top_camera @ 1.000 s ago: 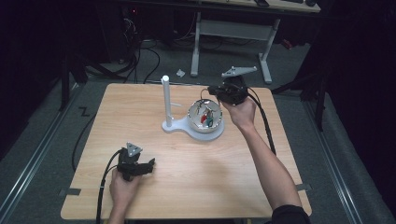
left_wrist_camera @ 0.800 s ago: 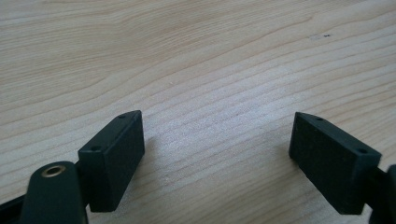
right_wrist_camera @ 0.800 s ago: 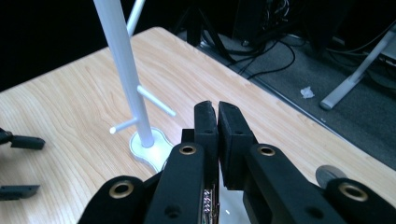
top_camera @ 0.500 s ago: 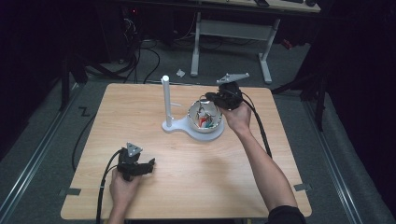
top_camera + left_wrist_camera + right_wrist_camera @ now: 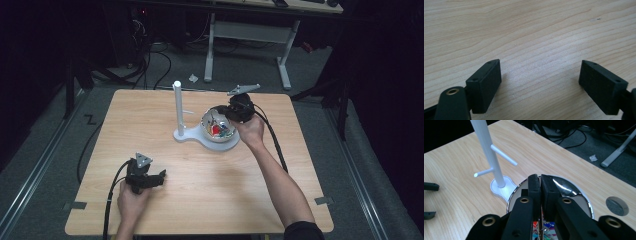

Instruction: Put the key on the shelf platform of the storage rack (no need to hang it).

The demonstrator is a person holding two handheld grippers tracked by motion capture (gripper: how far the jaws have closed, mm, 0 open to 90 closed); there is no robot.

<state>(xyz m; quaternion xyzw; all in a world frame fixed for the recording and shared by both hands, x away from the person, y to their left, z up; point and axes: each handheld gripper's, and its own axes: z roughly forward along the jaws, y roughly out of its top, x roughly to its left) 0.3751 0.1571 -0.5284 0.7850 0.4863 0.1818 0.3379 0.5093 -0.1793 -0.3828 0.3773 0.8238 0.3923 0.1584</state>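
Observation:
A shiny metal bowl point(image 5: 218, 131) with colourful small pieces inside sits on a white base just right of the table's middle. From the same base rises a white pole point(image 5: 177, 106) with short pegs point(image 5: 503, 155). My right gripper point(image 5: 222, 112) hangs over the bowl's far right rim point(image 5: 571, 185); in the right gripper view its jaws point(image 5: 540, 178) are pressed together, with nothing plainly between them. My left gripper point(image 5: 161, 177) rests on the wood near the front left. In its own view the left gripper point(image 5: 540, 75) is open wide over bare table.
A round grey cable hole point(image 5: 616, 206) lies in the tabletop right of the bowl. Beyond the far edge stand white desk legs point(image 5: 285, 67), with cables on the floor. Each gripper trails a black cable across the table point(image 5: 300, 165).
The right gripper has come down and slightly left, from above the bowl's far right side to just over its rim. The left gripper has stayed put.

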